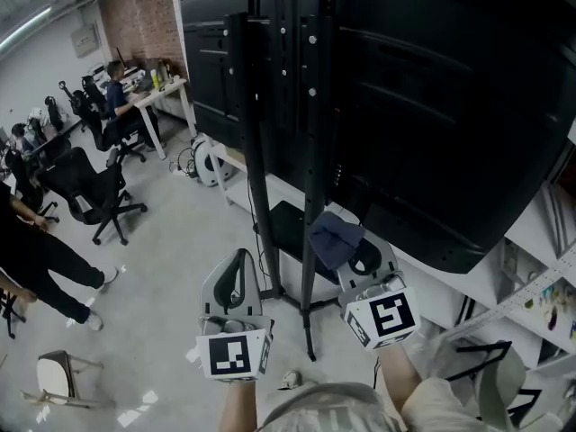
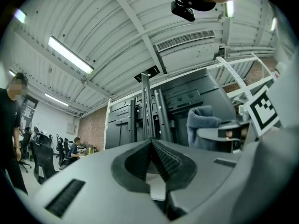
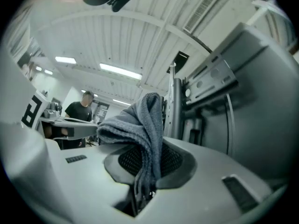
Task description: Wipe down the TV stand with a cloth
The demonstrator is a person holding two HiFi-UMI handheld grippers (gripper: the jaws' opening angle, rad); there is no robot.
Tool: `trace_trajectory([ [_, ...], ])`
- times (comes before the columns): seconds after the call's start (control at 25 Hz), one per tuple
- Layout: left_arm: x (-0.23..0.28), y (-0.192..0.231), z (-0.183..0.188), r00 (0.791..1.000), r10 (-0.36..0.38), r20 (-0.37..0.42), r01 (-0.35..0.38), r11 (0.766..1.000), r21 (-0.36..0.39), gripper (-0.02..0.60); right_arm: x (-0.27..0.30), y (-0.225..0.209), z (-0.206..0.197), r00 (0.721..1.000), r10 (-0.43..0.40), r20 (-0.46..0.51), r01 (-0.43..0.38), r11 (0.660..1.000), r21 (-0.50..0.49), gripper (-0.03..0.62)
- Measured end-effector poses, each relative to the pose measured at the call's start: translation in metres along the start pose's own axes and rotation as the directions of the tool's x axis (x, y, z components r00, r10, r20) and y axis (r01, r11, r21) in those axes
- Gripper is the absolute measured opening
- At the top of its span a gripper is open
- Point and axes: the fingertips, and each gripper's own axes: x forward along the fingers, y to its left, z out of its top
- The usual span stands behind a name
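A black TV stand with tall upright posts [image 1: 310,160] carries a big dark screen [image 1: 432,97]; its low black base shelf [image 1: 290,228] lies by the floor. My right gripper [image 1: 353,252] is shut on a blue-grey cloth [image 1: 335,239], held just right of the posts above the shelf. In the right gripper view the cloth [image 3: 140,129] hangs bunched out of the shut jaws [image 3: 148,169], with the posts [image 3: 176,111] close behind. My left gripper [image 1: 236,277] is shut and empty, left of the posts; its view shows the pads meeting [image 2: 152,160] and the cloth [image 2: 202,125] at right.
White shelving [image 1: 540,277] with papers stands at the right. Black office chairs [image 1: 90,192] and desks [image 1: 153,93] with a seated person fill the far left. A person's legs [image 1: 45,273] are at the left edge. A small stool [image 1: 58,376] lies on the grey floor.
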Motion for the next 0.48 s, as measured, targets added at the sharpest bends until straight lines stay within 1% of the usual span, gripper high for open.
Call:
trace_trajectory([
  [0.04, 0.004, 0.002, 0.002, 1.000, -0.010, 0.003, 0.010, 1.000, 0.003, 0.014, 0.010, -0.003, 0.018, 1.000, -0.010, 0.012, 0.011, 0.997, -0.083, 0.058],
  [0.08, 0.009, 0.003, 0.004, 1.000, -0.021, 0.009, 0.021, 1.000, 0.006, 0.014, 0.020, -0.008, 0.036, 0.999, -0.032, 0.016, 0.035, 0.984, -0.174, 0.058],
  [0.12, 0.014, 0.003, 0.007, 0.999, -0.034, 0.015, 0.033, 0.999, 0.009, 0.014, 0.030, -0.014, 0.056, 0.997, -0.071, 0.016, 0.072, 0.960, -0.270, 0.058],
  [0.16, 0.019, 0.003, 0.009, 0.999, -0.046, 0.021, 0.046, 0.999, 0.013, 0.014, 0.040, -0.021, 0.078, 0.992, -0.121, 0.023, 0.121, 0.923, -0.364, 0.058],
  [0.2, 0.025, 0.003, 0.012, 0.998, -0.058, 0.026, 0.058, 0.998, 0.017, 0.014, 0.050, -0.029, 0.100, 0.984, -0.175, 0.042, 0.175, 0.877, -0.448, 0.058],
  [0.28, 0.037, 0.002, 0.019, 0.996, -0.084, 0.036, 0.083, 0.996, 0.025, 0.014, 0.071, -0.040, 0.145, 0.959, -0.260, 0.111, 0.275, 0.765, -0.583, 0.058],
  [0.32, 0.043, 0.001, 0.022, 0.994, -0.099, 0.042, 0.098, 0.995, 0.025, 0.014, 0.083, -0.044, 0.167, 0.946, -0.287, 0.149, 0.313, 0.698, -0.644, 0.058],
  [0.4, 0.054, -0.003, 0.025, 0.991, -0.126, 0.053, 0.125, 0.992, 0.018, 0.014, 0.107, -0.053, 0.201, 0.920, -0.335, 0.204, 0.366, 0.549, -0.752, 0.058],
  [0.44, 0.059, -0.004, 0.025, 0.989, -0.137, 0.058, 0.136, 0.991, 0.011, 0.014, 0.118, -0.058, 0.213, 0.907, -0.361, 0.216, 0.378, 0.476, -0.794, 0.058],
  [0.48, 0.062, -0.006, 0.024, 0.987, -0.147, 0.061, 0.147, 0.989, 0.005, 0.014, 0.129, -0.061, 0.223, 0.895, -0.385, 0.224, 0.384, 0.411, -0.827, 0.058],
])
